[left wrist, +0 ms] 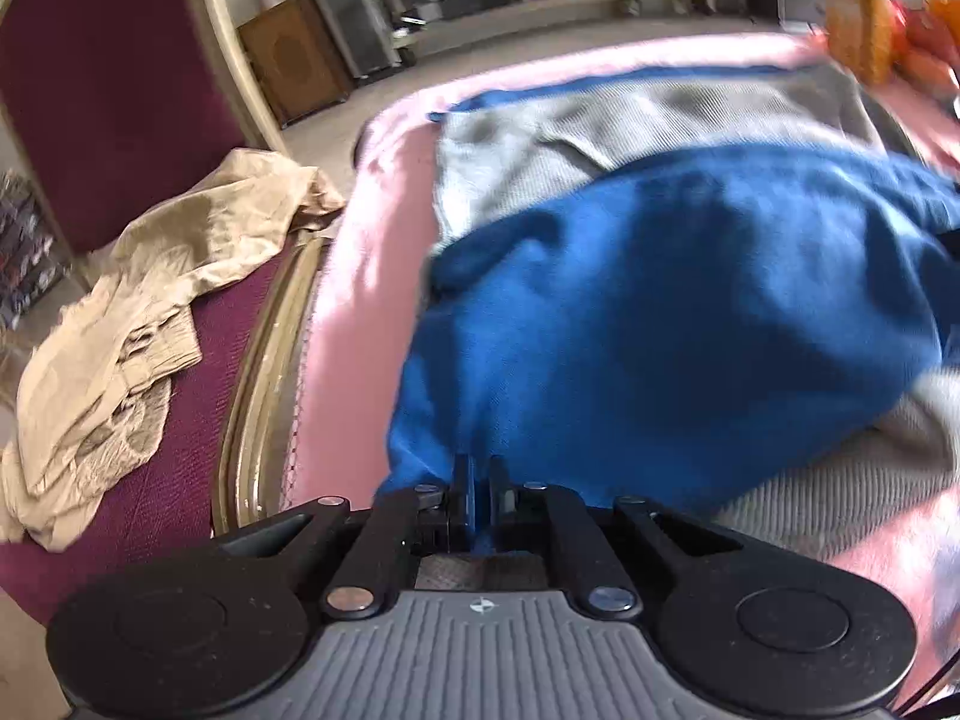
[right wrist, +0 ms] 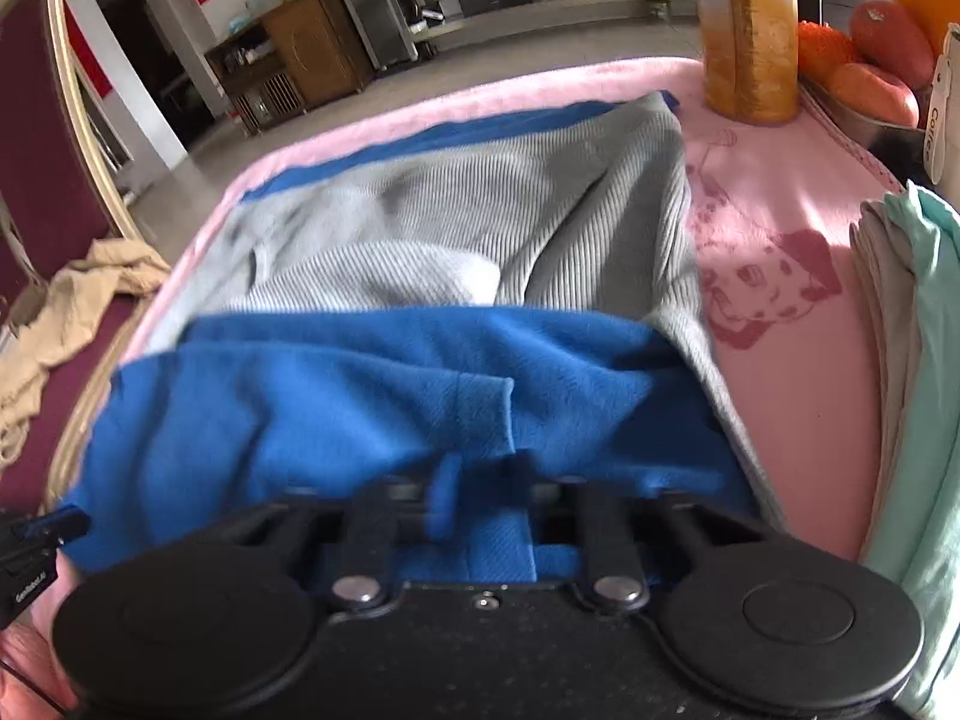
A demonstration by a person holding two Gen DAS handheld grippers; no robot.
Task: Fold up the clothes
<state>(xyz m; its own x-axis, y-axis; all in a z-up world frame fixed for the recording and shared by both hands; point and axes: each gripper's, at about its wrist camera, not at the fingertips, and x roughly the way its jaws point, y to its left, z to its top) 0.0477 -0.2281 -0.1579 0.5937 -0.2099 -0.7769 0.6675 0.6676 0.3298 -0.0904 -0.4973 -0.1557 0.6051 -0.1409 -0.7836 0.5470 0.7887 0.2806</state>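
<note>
A garment with a blue fleece side (left wrist: 660,312) and a grey ribbed side (left wrist: 600,126) lies spread on a pink blanket (left wrist: 360,276). Its near blue part is lifted and bunched over the grey. My left gripper (left wrist: 480,480) is shut on the blue edge, and a strip of blue shows between its fingers. In the right wrist view the blue fabric (right wrist: 360,396) drapes over my right gripper (right wrist: 474,486) and hides its fingertips. A pinched fold of blue stands up between the jaws, so it is shut on the cloth. The left gripper (right wrist: 54,525) shows at the lower left, holding the other corner.
A crumpled beige garment (left wrist: 120,312) lies on a maroon chair seat (left wrist: 198,420) left of the table. At the right edge sits a folded stack of mint and grey clothes (right wrist: 912,372). Behind it stand an amber bottle (right wrist: 750,30) and a bowl of fruit (right wrist: 876,54).
</note>
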